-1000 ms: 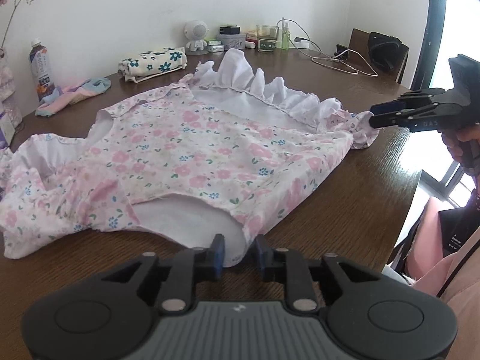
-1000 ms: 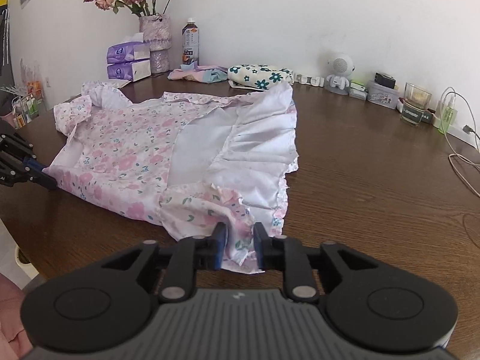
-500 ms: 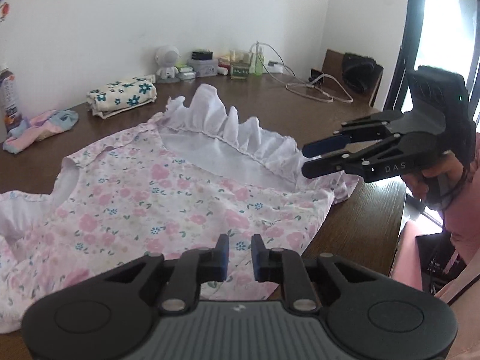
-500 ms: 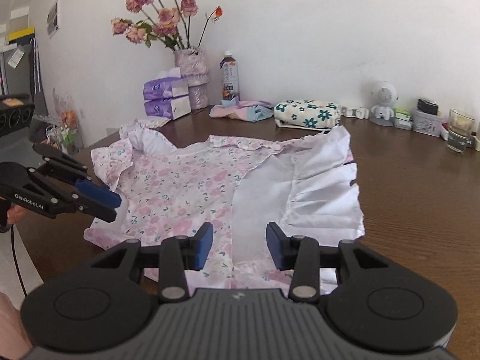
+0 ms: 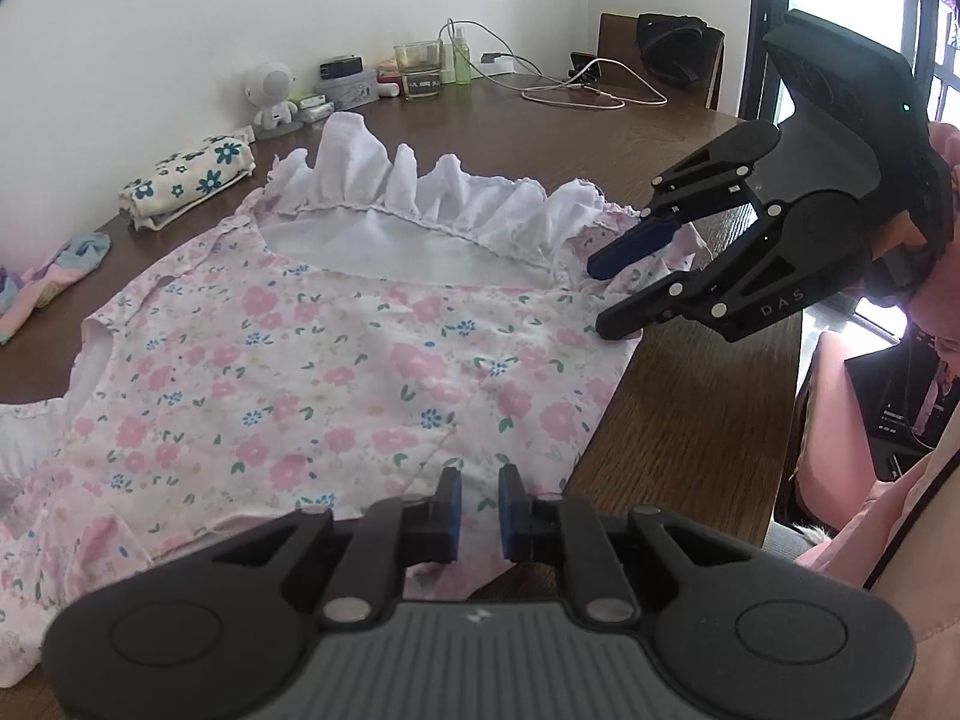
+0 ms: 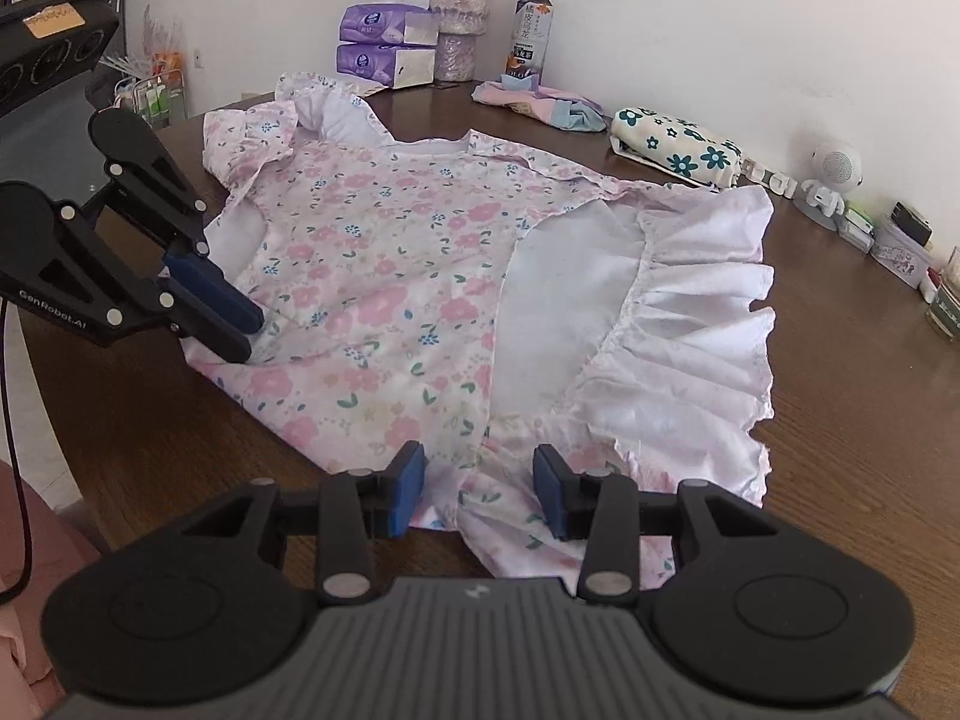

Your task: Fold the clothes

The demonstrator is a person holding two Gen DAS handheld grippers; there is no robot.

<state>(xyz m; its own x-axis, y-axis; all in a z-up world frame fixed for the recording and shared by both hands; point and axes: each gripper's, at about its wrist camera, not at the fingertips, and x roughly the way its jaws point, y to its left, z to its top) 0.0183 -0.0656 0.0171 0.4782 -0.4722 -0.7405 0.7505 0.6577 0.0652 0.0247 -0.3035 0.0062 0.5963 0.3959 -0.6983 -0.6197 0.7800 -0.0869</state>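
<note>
A pink floral child's dress (image 5: 336,372) with a white ruffled hem (image 5: 456,192) lies spread on the dark wooden table (image 5: 690,420); it also shows in the right wrist view (image 6: 384,300). My left gripper (image 5: 478,501) sits over the near edge of the dress, its jaws nearly together with a narrow gap; in the right wrist view (image 6: 240,336) its tips rest on the fabric edge. My right gripper (image 6: 480,489) is open above the dress's bottom corner by the ruffle; in the left wrist view (image 5: 606,297) its open tips touch the fabric.
Along the wall stand a folded floral cloth (image 6: 678,147), a pastel cloth (image 6: 540,108), a drink bottle (image 6: 531,30), tissue packs (image 6: 384,48), a vase (image 6: 456,18), a small white robot figure (image 6: 831,180), a glass (image 5: 417,69) and cables (image 5: 576,90). The table edge runs at the right (image 5: 786,420).
Both grippers let go of the dress edge, rose, then came down over the folded dress. The right gripper opened wide. The dress now lies folded over, its white lining showing.
</note>
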